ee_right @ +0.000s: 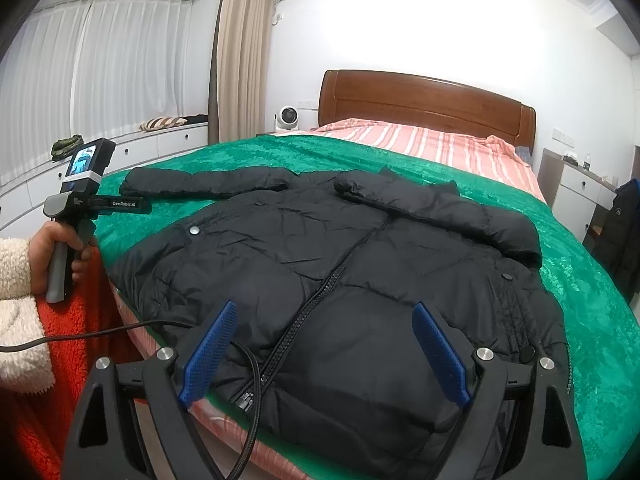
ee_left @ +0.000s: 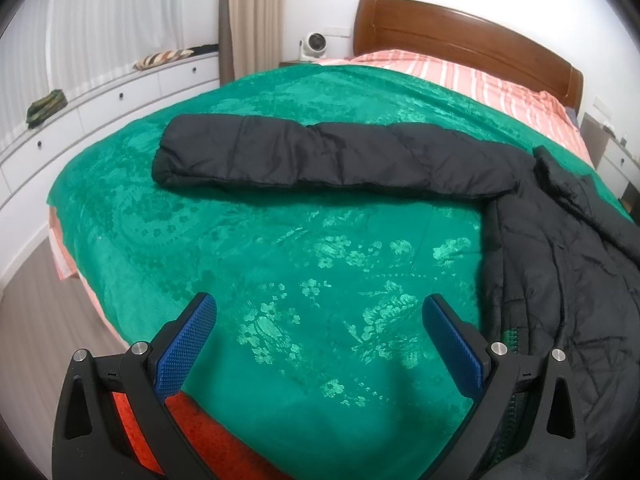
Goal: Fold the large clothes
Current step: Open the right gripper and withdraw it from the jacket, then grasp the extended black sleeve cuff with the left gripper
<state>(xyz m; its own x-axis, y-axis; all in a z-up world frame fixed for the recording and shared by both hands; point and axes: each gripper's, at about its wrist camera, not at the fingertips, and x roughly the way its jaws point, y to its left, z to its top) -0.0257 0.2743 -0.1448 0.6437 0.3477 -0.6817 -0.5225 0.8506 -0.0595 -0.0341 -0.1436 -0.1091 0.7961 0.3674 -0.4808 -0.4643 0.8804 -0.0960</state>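
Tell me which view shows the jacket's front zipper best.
The right wrist view: the zipper runs down the middle of the black puffer jacket, fully visible. The left wrist view shows mostly the outstretched sleeve and only a few zipper teeth at the jacket's edge.

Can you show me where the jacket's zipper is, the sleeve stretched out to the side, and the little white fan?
zipper [ee_right: 320, 292]: right wrist view, midway along its teeth down the jacket front.
sleeve [ee_left: 280, 156]: left wrist view, middle of its quilted length.
fan [ee_right: 287, 116]: right wrist view, centre of its round face.
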